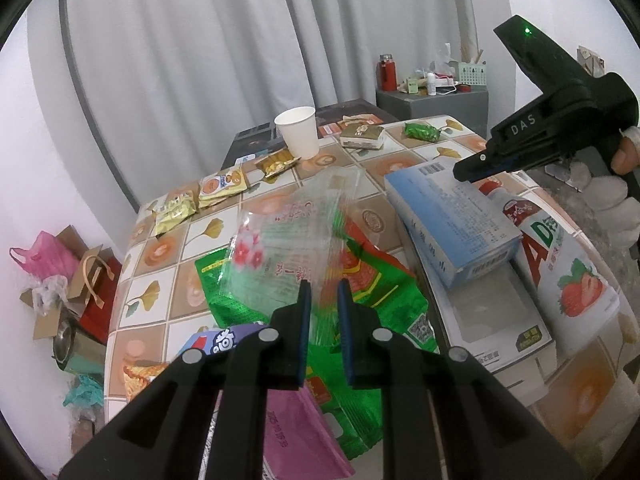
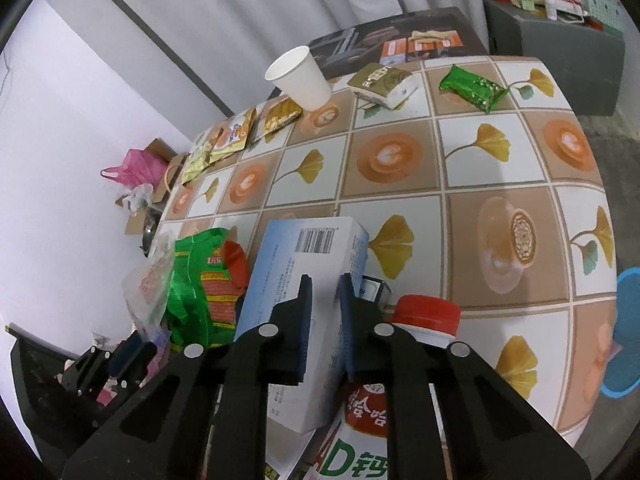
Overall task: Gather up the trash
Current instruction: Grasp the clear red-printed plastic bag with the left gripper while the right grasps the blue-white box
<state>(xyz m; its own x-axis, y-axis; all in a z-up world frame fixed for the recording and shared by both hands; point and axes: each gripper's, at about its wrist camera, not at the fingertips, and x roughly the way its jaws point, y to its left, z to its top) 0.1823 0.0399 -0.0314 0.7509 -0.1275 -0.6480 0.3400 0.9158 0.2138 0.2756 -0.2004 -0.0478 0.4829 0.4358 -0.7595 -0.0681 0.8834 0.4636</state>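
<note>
clearly the trash is being gathered into one heap at the near edge of the table [image 2: 460,168], and both tools are busy there. the left gripper [image 1: 324,294] has its jaws pinched on a clear plastic wrapper [image 1: 288,236], held up off the heap so it hangs free above a green snack bag [image 1: 372,280]; a pink packet [image 1: 296,432] lies nearer still, under the tool. lifting the flimsy film this way looks like a means of keeping it from sliding off the slick tablecloth. to the right, the right gripper [image 2: 324,292] has its jaws closed on the near end of a pale blue carton [image 2: 296,276], which lies tilted over a white box [image 1: 496,320] and against a strawberry milk bottle [image 1: 560,276] with a red cap; the grip at the end suggests the carton is being steered onto the pile, though i cannot tell whether it is lifted or resting. far across the table, well apart from the heap, more litter waits: a white paper cup [image 2: 300,76] standing upright, gold snack packets [image 1: 224,184] along the far left edge, a small gold-topped box [image 2: 382,84], and a green wrapper [image 2: 472,88] at the far right. judging from this, the collecting is partly done, with the far items not yet fetched. the loose film could slip from the pads, and the cup may tip if nudged.
</note>
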